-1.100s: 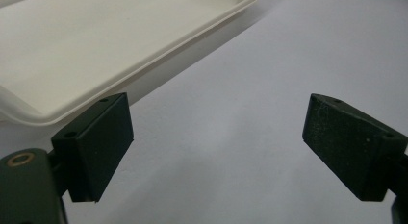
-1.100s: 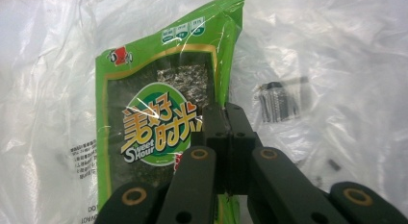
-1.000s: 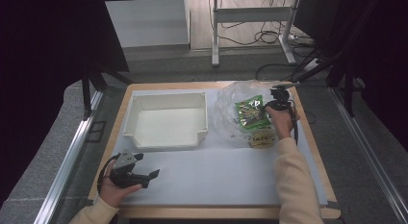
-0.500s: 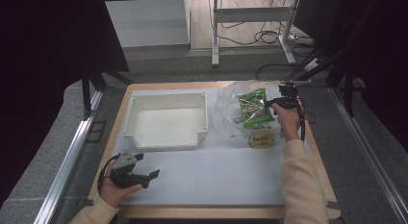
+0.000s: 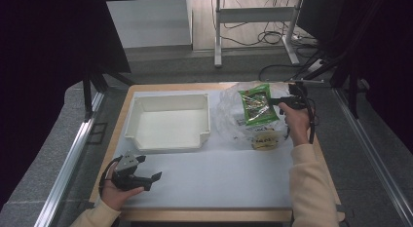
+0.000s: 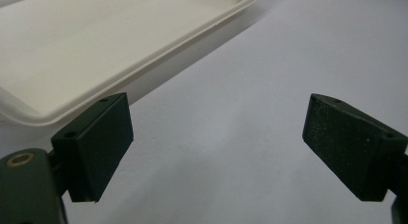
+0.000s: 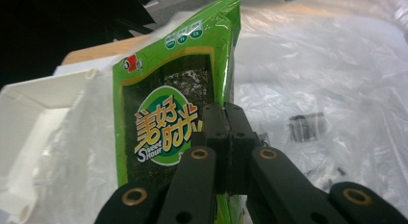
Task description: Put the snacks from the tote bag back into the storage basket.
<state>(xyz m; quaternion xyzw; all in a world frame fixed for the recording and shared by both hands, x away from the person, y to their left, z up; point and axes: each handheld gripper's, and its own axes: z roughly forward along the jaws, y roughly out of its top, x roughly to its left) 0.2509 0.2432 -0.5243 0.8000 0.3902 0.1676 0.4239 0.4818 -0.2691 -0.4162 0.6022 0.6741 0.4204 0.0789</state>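
Green seaweed snack packet (image 5: pixel 257 104): lifted out of the clear plastic bag (image 5: pixel 234 115) since a second ago, when it lay low among the crumpled film; now raised and standing nearly upright at about 1 o'clock on the counter (image 5: pixel 219 183), lower edge still close to the bag. Right gripper (image 5: pixel 281 102): jaws clenched on the packet's edge, seen pressed together against the printed front in the right gripper view (image 7: pixel 226 137); carried upward and slightly away from the earlier spot. Yellow packet (image 5: pixel 265 139): left lying in the bag at roughly 2 o'clock, just below the lifted one. White tray (image 5: pixel 168 122): empty, at 11 o'clock, just left of the bag; judged the likely destination, so transfer leftward appears to be the next step. Left gripper (image 5: pixel 148 179): resting at 7 o'clock on the white counter sheet, unmoved, jaws released and wide apart with nothing between them (image 6: pixel 211 152), tray rim just ahead.
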